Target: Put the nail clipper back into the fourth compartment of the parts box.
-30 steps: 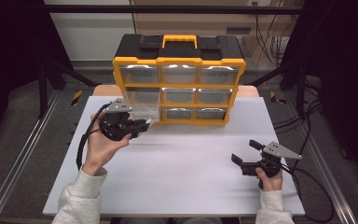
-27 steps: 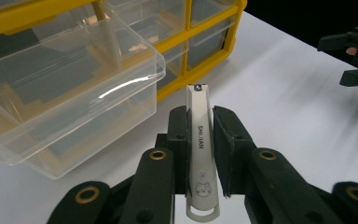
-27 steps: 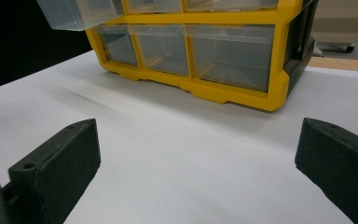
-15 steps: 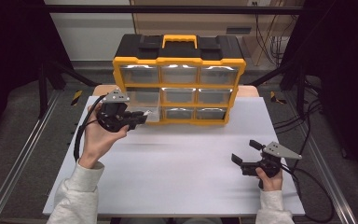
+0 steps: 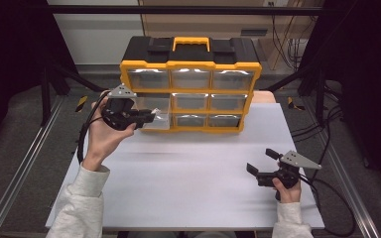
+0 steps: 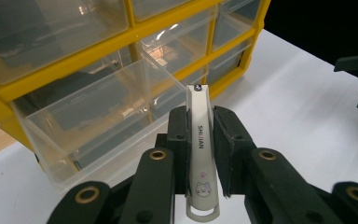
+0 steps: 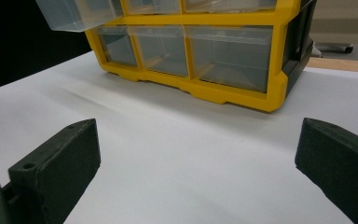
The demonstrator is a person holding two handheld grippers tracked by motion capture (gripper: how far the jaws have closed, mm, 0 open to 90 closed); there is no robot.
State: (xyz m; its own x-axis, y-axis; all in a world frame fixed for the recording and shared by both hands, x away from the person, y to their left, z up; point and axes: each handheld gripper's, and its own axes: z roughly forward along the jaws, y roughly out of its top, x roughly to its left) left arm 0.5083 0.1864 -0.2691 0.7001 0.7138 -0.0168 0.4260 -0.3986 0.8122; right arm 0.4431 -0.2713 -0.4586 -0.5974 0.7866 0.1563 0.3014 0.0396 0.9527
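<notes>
You had the left tongs [image 6: 200, 154] clamped on a white nail clipper [image 6: 199, 140], their jaws pressed flat against its two long sides, with the clipper's riveted end sticking out ahead of them and its looped end hanging back toward your hand. The clipper (printed with small lettering, a paw mark and a little cat face) was held up in the air just in front of an open clear drawer [image 6: 102, 112], which stood pulled out from the left column of the yellow and black organizer [image 5: 191, 84]. In the high view your left tongs [image 5: 149, 117] sat right at that pulled-out drawer [image 5: 155, 114], in the middle row of the cabinet, lifted off the white bench [image 5: 188, 173] with your left hand [image 5: 101, 141] raised behind them. The drawer looked empty from the left gripper view, though its far corner was hard to read through the glare. Your right tongs [image 5: 262, 162] rested low over the bench near its right front, well apart from the organizer, and your right hand [image 5: 287, 191] gripped them from below. Their jaws stood wide apart with nothing between them: in the right gripper view the right tongs [image 7: 198, 154] framed bare bench, with the organizer's lower drawers [image 7: 186, 46] farther off.
</notes>
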